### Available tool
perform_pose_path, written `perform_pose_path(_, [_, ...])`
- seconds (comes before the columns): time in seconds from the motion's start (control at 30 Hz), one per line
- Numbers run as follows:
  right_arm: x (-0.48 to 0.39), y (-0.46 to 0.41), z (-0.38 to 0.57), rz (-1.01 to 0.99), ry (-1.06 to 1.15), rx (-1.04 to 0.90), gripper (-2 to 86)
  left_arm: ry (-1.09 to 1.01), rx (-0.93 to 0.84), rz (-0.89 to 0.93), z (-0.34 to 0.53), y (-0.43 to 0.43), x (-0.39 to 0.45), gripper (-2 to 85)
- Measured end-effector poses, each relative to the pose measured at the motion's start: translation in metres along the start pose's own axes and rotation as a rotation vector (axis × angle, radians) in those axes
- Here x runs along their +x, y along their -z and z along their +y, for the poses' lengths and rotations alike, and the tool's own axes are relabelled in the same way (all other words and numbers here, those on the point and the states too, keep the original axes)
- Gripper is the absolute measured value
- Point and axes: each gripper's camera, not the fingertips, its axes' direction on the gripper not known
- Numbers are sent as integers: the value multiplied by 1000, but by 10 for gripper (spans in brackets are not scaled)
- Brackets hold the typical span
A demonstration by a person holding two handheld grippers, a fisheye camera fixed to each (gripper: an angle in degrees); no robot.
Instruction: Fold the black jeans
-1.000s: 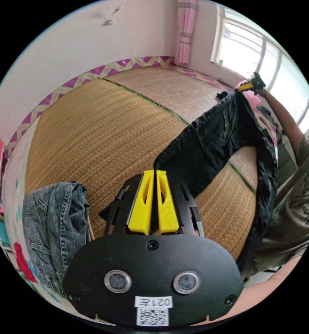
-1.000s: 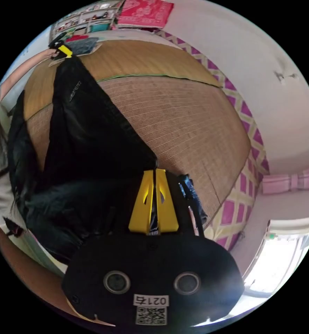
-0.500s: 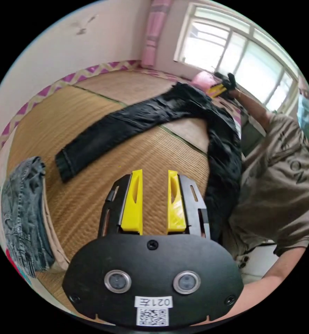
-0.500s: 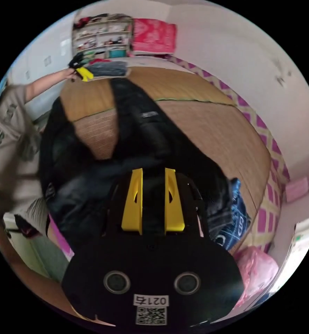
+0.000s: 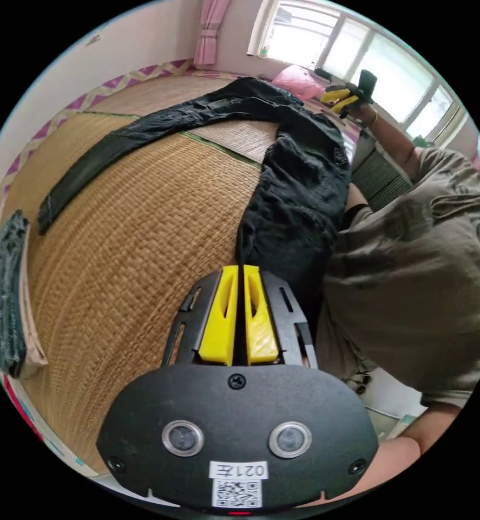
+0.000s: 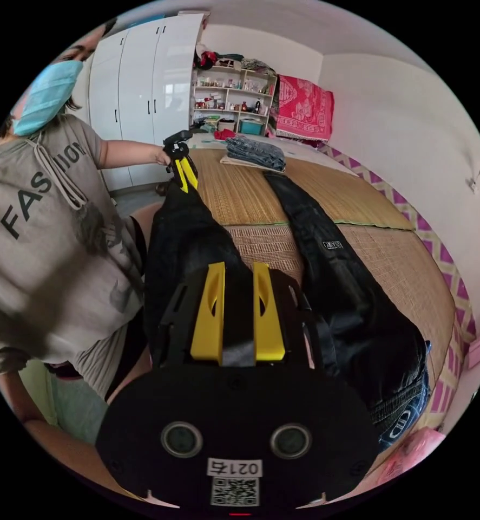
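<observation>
The black jeans [image 5: 299,184] are spread along a woven straw mat [image 5: 131,233]. One leg [image 5: 115,143] lies flat and straight on the mat. The other leg [image 6: 188,238] runs along the mat's edge beside the person. My left gripper [image 5: 242,266] is shut on the hem of that near leg; in the right gripper view the left gripper [image 6: 187,184] holds the leg's far end. My right gripper [image 6: 237,265] is open over the waist end, with dark cloth under the jaws. From the left gripper view the right gripper [image 5: 338,98] hangs past the waist.
Folded grey-blue jeans [image 6: 253,151] sit on a board at one end of the mat. A pink bag [image 5: 299,86] and a blue garment [image 6: 407,414] lie at the waist end. The person [image 6: 56,227] stands by the mat's edge. Shelves [image 6: 223,103] and white wardrobes [image 6: 142,108] line the wall.
Both grippers let go of the jeans, and one leg came to lie flat on the mat. My left gripper has since shut on the other leg's hem. The right gripper stays open.
</observation>
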Motion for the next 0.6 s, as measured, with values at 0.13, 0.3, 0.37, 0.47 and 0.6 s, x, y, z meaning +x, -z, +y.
perform_pose_path(0.13, [-14, 25, 6, 20, -45, 24, 77, 26, -16, 81, -13, 30, -19, -4])
perform_pose_path(0.3, [-33, 68, 20, 153, -101, 9, 16, 91, -9, -13, -47, 90, -70, -7])
perform_pose_path(0.37, [-32, 78, 26, 249, -168, -5, 4, 155, -28, -15, -53, 88, -98, -6])
perform_pose_path(0.47, [-17, 87, 42, 307, -302, -7, 2, 196, -126, 47, -51, 52, -131, -1])
perform_pose_path(0.6, [12, 86, 79, 370, -501, -112, 22, 163, 113, 28, -16, 78, -121, 9])
